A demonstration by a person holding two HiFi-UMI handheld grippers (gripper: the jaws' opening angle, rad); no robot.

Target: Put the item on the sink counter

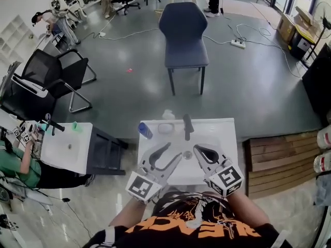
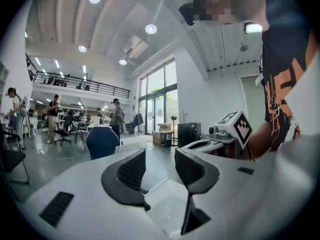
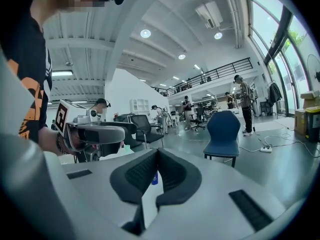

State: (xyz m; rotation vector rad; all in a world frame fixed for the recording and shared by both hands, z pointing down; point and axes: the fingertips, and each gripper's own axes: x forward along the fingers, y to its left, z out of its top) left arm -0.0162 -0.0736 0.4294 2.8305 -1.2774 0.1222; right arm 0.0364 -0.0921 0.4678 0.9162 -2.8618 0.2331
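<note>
Sink counter [image 1: 227,130] white. Faucet [image 1: 187,126] black. Bottle [image 1: 145,130] blue. Left gripper [image 1: 175,150] and right gripper [image 1: 197,150] have white bodies and black pads. Marker cubes [image 1: 142,186] white with black square patterns. Chair [image 1: 183,32] navy with dark legs. Floor [image 1: 129,97] grey. Shirt [image 1: 207,222] black with orange print. Pallet [image 1: 279,159] brown wood.

A big open office or lab hall: swivel chairs [image 1: 51,79], a railed mezzanine [image 2: 75,81], tall windows [image 2: 160,101], freestanding sink units [image 1: 227,138], concrete floor [image 1: 248,87].
</note>
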